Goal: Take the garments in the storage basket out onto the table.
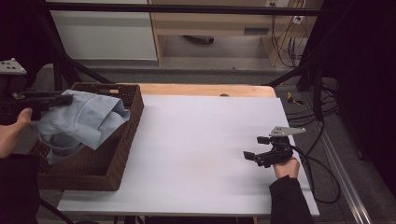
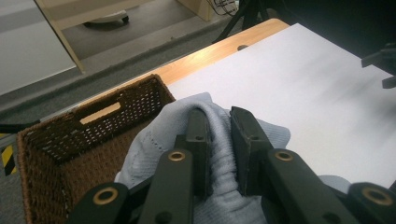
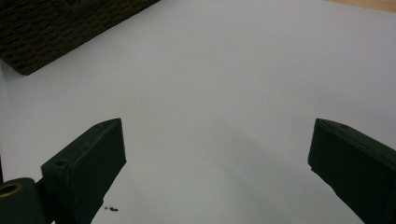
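Observation:
A pale blue cloth [image 1: 84,122] hangs over the brown wicker basket [image 1: 103,168] at the table's left side. My left gripper [image 1: 65,100] is shut on a bunched fold of that cloth [image 2: 219,140] and holds it up above the basket [image 2: 56,154]. The cloth's lower part drapes down into the basket. My right gripper [image 1: 254,149] rests low over the white table top near the right edge. Its jaws stand wide apart with nothing between them [image 3: 217,140].
The white table top [image 1: 201,140] stretches between the basket and my right gripper. A strip of bare wood [image 1: 205,89] runs along the far edge. Black frame bars and cables [image 1: 322,140] stand around the table. The basket's corner [image 3: 56,32] lies far ahead of the right gripper.

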